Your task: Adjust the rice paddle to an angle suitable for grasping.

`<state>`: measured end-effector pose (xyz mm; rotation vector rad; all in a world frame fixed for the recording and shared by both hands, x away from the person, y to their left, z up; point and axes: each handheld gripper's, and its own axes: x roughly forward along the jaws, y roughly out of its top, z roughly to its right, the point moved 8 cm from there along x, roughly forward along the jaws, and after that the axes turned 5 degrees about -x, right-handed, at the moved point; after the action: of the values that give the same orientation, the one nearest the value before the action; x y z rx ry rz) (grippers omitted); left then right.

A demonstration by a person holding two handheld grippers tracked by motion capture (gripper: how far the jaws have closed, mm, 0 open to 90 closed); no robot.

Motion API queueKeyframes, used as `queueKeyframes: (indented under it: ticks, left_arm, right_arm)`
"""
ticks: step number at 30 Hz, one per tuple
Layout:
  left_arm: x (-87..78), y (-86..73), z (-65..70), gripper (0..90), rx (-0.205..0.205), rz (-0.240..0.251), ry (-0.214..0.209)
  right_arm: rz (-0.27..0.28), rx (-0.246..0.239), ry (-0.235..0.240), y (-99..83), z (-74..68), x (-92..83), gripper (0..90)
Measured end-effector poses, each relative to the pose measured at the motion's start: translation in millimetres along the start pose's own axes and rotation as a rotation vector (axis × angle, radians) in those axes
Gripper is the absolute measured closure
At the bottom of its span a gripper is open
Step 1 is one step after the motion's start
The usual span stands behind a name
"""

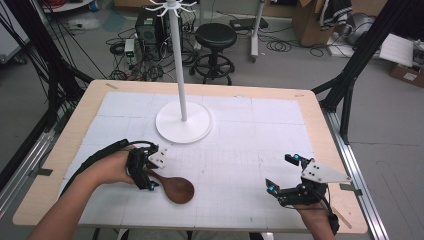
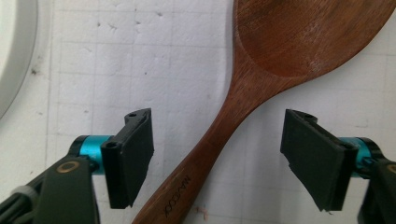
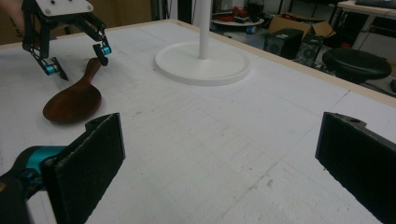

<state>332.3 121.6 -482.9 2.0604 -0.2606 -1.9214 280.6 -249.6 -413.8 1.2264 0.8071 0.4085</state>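
Left claw (image 2: 217,158) spread astride wooden spoon (image 2: 261,84) handle, pads not touching, set for pinch. Spoon flat on surface (image 1: 250,150). Right claw (image 3: 219,168) spread, idle, holding nothing.

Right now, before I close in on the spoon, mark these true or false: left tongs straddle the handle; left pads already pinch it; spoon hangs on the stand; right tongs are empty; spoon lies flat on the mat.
1. The left tongs straddle the handle of the wooden spoon: true.
2. The left pads already pinch it: false, gaps show on both sides.
3. The spoon hangs on the white stand: false, it lies beside it.
4. The right tongs are empty: true.
5. The spoon lies flat on the mat: true.
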Motion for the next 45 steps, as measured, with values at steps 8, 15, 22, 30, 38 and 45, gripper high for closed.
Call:
queueKeyframes:
  ticks: [8,15,22,30,38,45]
  left_arm:
    - [6.6,-0.8,1.5,36.6,0.025,-0.055,-0.022]
    - [7.9,-2.2,0.5,45.0,0.024,-0.076,-0.026]
    - [8.4,0.2,1.4,57.9,0.030,-0.101,-0.042]
    - [9.1,1.5,5.3,67.4,0.043,-0.129,-0.077]
    - [8.7,2.4,10.1,78.2,0.048,-0.144,-0.071]
    - [8.0,2.2,10.6,78.6,0.050,-0.150,-0.065]
  right_arm:
    - [0.004,0.000,-0.002,0.1,0.9,-1.4,0.5]
    - [0.003,-0.002,0.001,0.1,0.5,-0.6,0.5]
    - [0.001,-0.001,0.002,-0.1,0.1,-0.4,0.5]
    - [0.005,-0.001,0.002,0.3,0.1,-0.5,0.5]
    - [0.004,-0.002,0.002,0.6,-0.2,-0.4,0.5]
    - [0.003,-0.001,0.000,0.5,0.1,-0.8,0.5]
